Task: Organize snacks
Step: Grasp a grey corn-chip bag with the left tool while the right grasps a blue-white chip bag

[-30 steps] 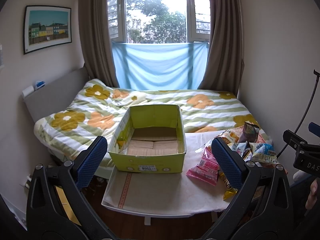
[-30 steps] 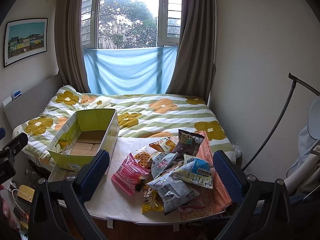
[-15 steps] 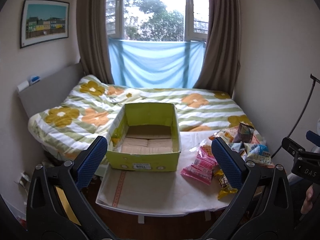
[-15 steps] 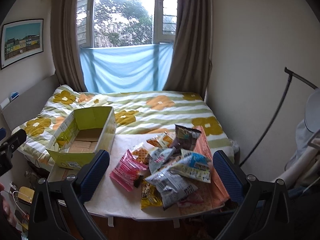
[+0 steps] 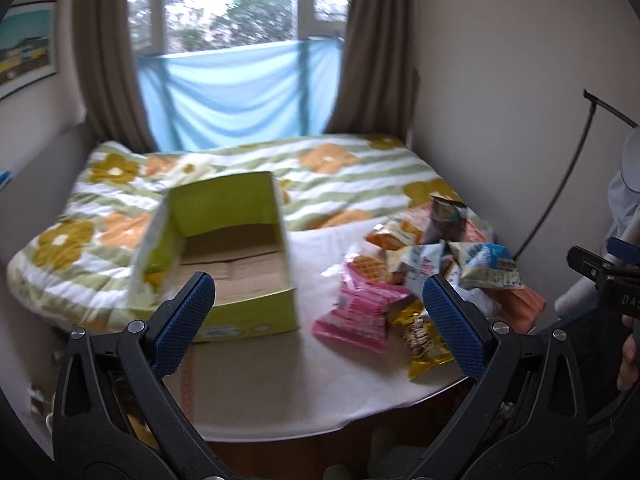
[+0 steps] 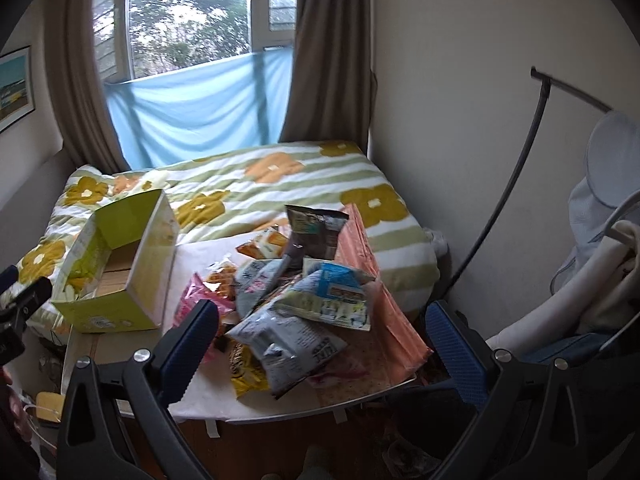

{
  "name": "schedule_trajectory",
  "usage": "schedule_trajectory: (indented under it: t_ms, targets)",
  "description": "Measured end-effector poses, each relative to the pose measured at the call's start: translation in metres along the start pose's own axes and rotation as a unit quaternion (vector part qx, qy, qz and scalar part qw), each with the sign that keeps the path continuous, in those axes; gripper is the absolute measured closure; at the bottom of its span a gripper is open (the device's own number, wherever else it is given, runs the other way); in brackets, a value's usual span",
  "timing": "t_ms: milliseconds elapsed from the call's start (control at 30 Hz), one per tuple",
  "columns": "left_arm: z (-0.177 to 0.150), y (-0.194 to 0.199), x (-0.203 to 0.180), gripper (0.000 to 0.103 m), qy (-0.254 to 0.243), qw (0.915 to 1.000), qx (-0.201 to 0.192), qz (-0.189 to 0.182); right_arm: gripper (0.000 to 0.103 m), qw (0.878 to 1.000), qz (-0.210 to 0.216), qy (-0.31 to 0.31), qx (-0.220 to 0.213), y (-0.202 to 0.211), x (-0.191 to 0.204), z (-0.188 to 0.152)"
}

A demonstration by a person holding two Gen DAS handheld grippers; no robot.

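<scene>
left gripper [image 5: 318,312] stands with its jaws spread wide and nothing between them, hovering above the near edge of the white table [image 5: 280,380]; right gripper [image 6: 320,336] is likewise wide apart and empty, held over the snack pile [image 6: 296,292]. the snack packets lie heaped on the right half of the table, a pink packet [image 5: 360,312] and a yellow packet [image 5: 424,344] nearest the front edge. the open green cardboard box [image 5: 224,248] sits on the left half, well apart from the pile, with no snack visible inside; the left view is blurred.
</scene>
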State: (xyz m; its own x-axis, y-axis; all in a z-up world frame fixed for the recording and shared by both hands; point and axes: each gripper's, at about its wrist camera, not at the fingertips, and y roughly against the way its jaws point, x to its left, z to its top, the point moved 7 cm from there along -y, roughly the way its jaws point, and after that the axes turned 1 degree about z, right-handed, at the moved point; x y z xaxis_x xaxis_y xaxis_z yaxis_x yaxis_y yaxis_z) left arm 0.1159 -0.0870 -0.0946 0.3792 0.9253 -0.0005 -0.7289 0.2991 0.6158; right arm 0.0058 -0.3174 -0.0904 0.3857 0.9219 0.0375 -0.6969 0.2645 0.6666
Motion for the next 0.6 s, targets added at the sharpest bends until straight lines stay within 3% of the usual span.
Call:
schedule_trajectory:
  t_ms: [333, 600]
  targets:
    - [0.027, -0.118, -0.066, 0.0, -0.043, 0.9932, 0.086, -0.066, 0.0, 0.995, 0.042, -0.041, 0.075, -0.093, -0.031, 0.016]
    - [-0.002, -0.222, -0.128, 0.0, -0.099, 0.9713, 0.194, -0.095, 0.0, 0.976, 0.091, -0.104, 0.168, -0.168, -0.05, 0.005]
